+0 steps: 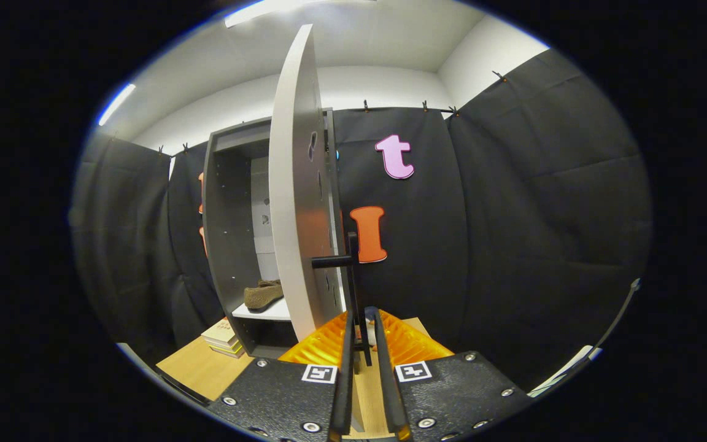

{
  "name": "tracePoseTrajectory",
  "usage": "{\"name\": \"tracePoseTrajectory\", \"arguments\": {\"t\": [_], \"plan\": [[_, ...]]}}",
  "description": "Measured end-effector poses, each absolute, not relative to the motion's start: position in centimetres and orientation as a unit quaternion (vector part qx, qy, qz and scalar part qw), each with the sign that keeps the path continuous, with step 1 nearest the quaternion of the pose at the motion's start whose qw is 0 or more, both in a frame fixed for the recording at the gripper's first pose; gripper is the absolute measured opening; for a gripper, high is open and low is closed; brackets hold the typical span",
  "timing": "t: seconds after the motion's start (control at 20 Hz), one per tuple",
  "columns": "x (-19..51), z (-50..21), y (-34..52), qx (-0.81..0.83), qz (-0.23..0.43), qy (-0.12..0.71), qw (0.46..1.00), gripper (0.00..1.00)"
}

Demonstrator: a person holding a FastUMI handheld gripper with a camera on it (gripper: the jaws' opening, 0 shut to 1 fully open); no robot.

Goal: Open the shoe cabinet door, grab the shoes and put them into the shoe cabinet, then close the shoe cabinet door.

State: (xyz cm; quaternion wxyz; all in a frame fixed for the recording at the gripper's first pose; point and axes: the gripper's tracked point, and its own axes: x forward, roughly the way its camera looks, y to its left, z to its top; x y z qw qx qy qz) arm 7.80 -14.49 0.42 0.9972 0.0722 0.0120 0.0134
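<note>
Shoe cabinet [224, 245]: tall grey box w/ matte flat panels, small peg holes down its inner side wall, pale back panel. Its door [295, 184] is a smooth light-grey slab, swung open and seen nearly edge-on, reading curved through the fisheye; a few cut-out slots show on its inner face. A thin dark bar handle [351, 270] runs vertically down the door's free edge, w/ a short horizontal stub joining it to the door.

Inside, on a white shelf [270, 312], sits a shoe [263, 294]: brown, suede-like, low loafer shape, toe facing out of the opening. It lies well beyond the fingers and off to their left, past the door.

Gripper [363, 314] is nearly closed, fingers close together w/ the handle's lower end running between the tips; whether both pads actually press on it can't be told. Ribbed finger pads [412, 341] fan out either side. Gripper points level and straight at the door's edge, body sq. to the view.

Cabinet stands on a light wood table [200, 368]; a small stack of books [226, 337] lies just beside its base.
</note>
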Motion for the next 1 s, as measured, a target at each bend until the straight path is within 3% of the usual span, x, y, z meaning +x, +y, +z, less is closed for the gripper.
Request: {"name": "tracePoseTrajectory", "arguments": {"t": [0.5,1.0], "plan": [[3.0,1.6,-13.5,0.072,0.011,0.002,0.997,0.21],[-0.2,0.3,-3.7,0.086,0.079,0.004,0.993,0.21]]}}
